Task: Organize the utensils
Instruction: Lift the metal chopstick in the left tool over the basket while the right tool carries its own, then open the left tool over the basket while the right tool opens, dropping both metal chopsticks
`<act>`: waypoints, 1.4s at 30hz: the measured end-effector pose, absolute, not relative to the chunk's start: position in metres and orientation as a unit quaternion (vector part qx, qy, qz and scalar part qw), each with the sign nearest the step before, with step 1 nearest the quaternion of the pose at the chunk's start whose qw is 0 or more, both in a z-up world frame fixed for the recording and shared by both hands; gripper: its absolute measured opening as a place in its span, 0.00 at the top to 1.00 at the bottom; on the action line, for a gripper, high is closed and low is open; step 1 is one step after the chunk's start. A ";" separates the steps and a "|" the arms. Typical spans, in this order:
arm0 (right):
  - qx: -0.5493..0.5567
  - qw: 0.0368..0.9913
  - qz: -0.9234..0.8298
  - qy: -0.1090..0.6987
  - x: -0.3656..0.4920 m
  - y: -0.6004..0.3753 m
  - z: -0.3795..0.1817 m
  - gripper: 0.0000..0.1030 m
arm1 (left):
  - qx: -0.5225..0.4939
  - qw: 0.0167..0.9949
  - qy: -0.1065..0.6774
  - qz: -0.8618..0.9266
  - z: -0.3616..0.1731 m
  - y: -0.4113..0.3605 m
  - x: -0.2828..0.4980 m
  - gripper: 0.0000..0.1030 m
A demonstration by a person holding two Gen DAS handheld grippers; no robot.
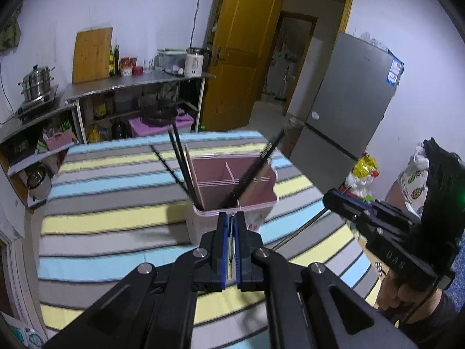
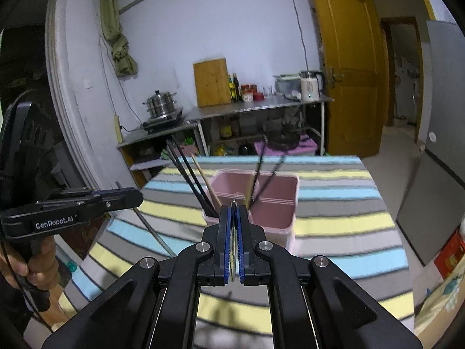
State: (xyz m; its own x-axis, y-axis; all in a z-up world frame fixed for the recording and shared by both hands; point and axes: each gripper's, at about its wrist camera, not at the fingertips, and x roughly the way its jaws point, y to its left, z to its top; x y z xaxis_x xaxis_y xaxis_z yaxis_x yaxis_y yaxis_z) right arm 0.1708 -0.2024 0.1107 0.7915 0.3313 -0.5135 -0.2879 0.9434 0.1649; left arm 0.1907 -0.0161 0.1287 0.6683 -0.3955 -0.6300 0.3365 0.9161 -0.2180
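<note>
Looking first at the pink utensil holder (image 1: 209, 171), found it standing on the striped table (image 1: 116, 180) toward the far edge, divided in two, with black chopsticks (image 1: 180, 163) and a wooden chopstick (image 2: 206, 183) leaning out of the left compartment and more dark sticks (image 1: 255, 171) slanting out of the right. Judged the leaning sticks the main hazard: could snag them with an incoming rod, lever them out onto the cloth, or tip the light-looking holder toward the table's right edge. Judged a second hazard in the grip itself: saw the left gripper (image 1: 232, 218) pressed together on a thin pale rod (image 2: 151, 228), probably a chopstick, caught near one end with the long free part slanting down toward the table; likewise saw the right gripper (image 2: 232, 212) squeezed tight on a similar thin rod (image 1: 293, 237). Could expect so slim and smooth a piece to pivot or slip between the blue pads, then miss its compartment or land among the wrong kind. Could also expect the two rods to cross, given both grippers crowding the holder's near side. Noted both grippers poised over the near half of the table, tilted down toward the holder, one at either side, carried by the left hand (image 2: 37, 264) and the right hand (image 1: 404, 293), each wrapped round a pistol-style handle. Could not tell either rod's material.
</note>
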 end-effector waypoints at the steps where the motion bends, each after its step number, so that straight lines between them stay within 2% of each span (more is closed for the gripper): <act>1: 0.038 0.947 0.165 0.271 0.174 -0.200 0.116 0.96 | -0.043 0.915 0.348 -0.200 0.136 -0.015 0.194 0.96; 8: 0.041 0.956 0.166 0.237 0.195 -0.191 0.141 0.96 | -0.050 0.929 0.313 -0.190 0.169 -0.011 0.217 0.96; 16: 0.039 0.960 0.156 0.229 0.218 -0.181 0.140 0.96 | -0.056 0.934 0.302 -0.181 0.172 -0.011 0.244 0.96; 42: 0.035 0.939 0.147 0.309 0.242 -0.175 0.073 0.96 | -0.061 0.905 0.381 -0.178 0.089 -0.026 0.274 0.96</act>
State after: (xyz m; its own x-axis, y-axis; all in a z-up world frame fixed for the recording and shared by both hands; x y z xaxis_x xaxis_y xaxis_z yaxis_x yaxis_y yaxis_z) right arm 0.2421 -0.1752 0.0731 0.7661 0.2982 -0.5694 -0.2551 0.9542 0.1566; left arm 0.2736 -0.0264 0.0890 0.6463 -0.3684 -0.6682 0.2747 0.9293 -0.2467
